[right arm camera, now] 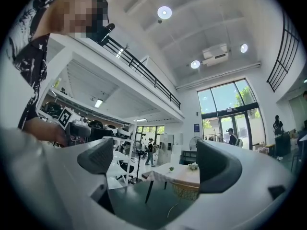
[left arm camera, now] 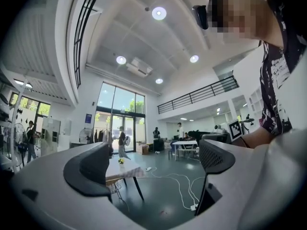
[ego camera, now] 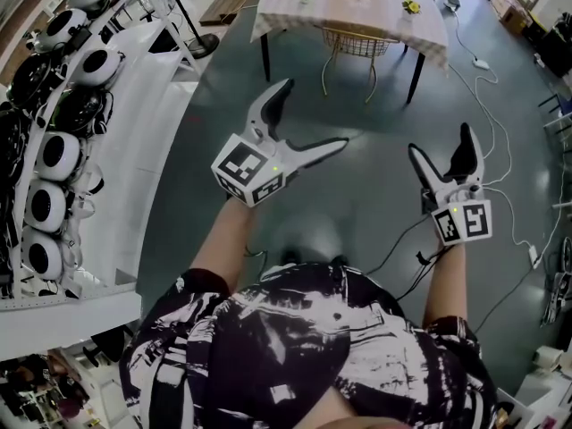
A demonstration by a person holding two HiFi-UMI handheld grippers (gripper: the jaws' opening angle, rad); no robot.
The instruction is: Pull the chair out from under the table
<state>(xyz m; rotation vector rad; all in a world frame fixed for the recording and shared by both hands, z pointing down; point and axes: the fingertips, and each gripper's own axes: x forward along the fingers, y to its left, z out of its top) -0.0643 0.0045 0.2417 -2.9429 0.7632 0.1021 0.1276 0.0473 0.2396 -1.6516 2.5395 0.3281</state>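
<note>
A gold wire chair (ego camera: 357,43) is tucked under a table (ego camera: 380,12) with a pale checked cloth and black legs, far ahead across the grey floor. My left gripper (ego camera: 315,114) and right gripper (ego camera: 440,141) are held out in front of the person, both open and empty, well short of the chair. In the left gripper view the table (left arm camera: 125,170) and the chair (left arm camera: 113,186) show small beside the left jaw of the left gripper (left arm camera: 153,164). In the right gripper view the right gripper (right arm camera: 158,159) frames the table (right arm camera: 177,175) and the chair (right arm camera: 186,190).
A white shelf rack (ego camera: 134,105) of round black-and-white devices runs along the left. A black stand (ego camera: 197,38) sits near the table's left legs. White cables (ego camera: 500,114) trail over the floor at the right. People walk in the distance near glass doors (left arm camera: 120,128).
</note>
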